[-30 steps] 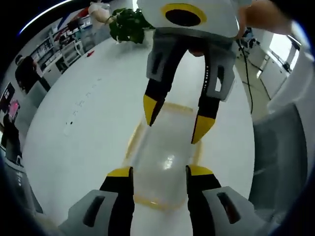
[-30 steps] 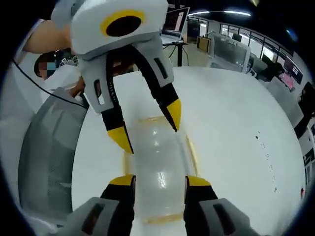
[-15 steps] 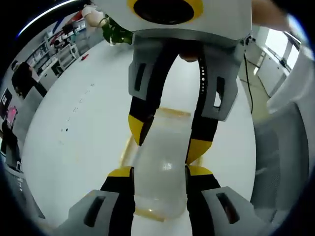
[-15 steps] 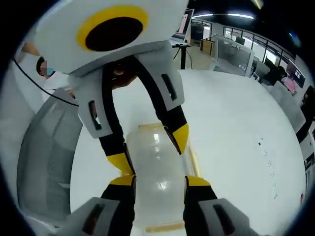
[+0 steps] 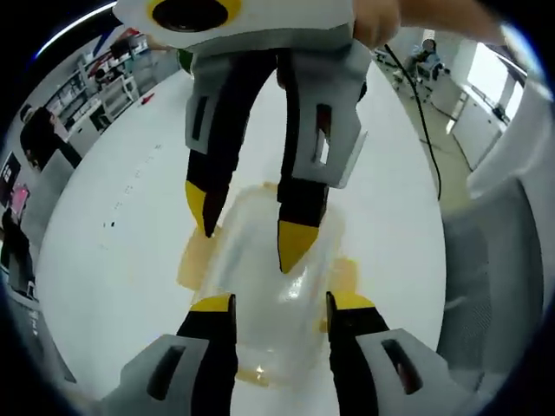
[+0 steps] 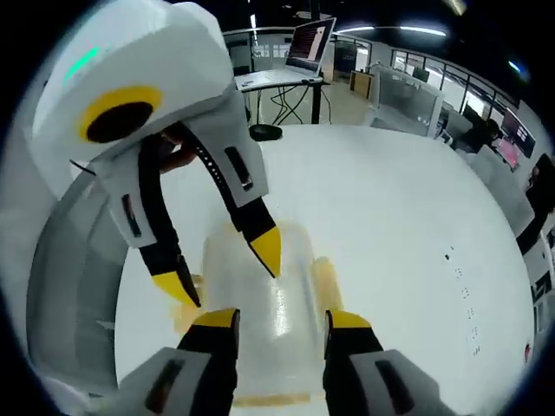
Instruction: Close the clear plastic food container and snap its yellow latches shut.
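Between each hand-held gripper's (image 5: 269, 303) spread jaws lies the container (image 5: 260, 277).

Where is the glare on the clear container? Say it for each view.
Left gripper view: a small white highlight on the clear container's lid, just below the right gripper's yellow tip. Right gripper view: a brighter streak on the lid, between that view's own jaws.

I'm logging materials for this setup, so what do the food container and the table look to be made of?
The food container looks like clear, glossy plastic: the table shows through it and lights glint on its lid. Its latches seem translucent yellow plastic. The table looks smooth, matte white, perhaps laminate.
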A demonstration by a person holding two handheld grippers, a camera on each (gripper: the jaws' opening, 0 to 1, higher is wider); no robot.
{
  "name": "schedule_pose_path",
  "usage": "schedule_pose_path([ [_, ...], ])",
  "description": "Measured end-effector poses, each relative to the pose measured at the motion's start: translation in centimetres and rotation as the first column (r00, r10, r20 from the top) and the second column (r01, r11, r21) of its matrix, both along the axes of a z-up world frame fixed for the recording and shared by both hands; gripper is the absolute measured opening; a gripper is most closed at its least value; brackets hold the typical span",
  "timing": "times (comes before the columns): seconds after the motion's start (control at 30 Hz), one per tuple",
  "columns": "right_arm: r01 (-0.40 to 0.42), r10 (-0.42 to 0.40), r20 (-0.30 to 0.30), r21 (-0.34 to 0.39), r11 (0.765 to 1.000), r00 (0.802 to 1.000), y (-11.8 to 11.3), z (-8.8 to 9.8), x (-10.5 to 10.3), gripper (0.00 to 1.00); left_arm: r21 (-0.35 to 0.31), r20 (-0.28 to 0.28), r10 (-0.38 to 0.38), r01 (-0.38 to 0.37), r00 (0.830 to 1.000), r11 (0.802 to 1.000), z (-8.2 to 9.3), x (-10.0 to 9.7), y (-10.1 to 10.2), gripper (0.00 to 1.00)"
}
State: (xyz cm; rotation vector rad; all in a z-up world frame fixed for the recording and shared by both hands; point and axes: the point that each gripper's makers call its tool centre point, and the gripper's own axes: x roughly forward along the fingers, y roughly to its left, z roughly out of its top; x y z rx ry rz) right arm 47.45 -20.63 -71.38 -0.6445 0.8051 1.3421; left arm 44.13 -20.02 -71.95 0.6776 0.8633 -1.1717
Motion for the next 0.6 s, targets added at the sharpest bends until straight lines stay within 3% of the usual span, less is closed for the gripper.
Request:
schedule_pose_path([
  [0.2, -0.002, 0.001, -0.014, -0.003, 1.0, 1.0, 0.3, -0.3, 0.6, 0.39, 0.004, 0.01, -0.004, 0.004, 1.0, 1.0, -0.3, -0.9, 0.1, 0.43],
  [0.5, -0.005, 0.005, -0.054, -0.003, 1.0, 0.999, 0.6, -1.1, 0.8, 0.4, 0.013, 0.077, -0.029, 0.028, 0.997, 1.0, -0.8, -1.3, -0.3, 0.49],
  [0.6, 0.008, -0.009, -0.102, -0.01, 1.0, 0.995, 0.4, -1.5, 0.9, 0.41, 0.037, 0.115, -0.051, 0.047, 0.992, 0.998, -1.1, -1.3, -0.3, 0.49],
])
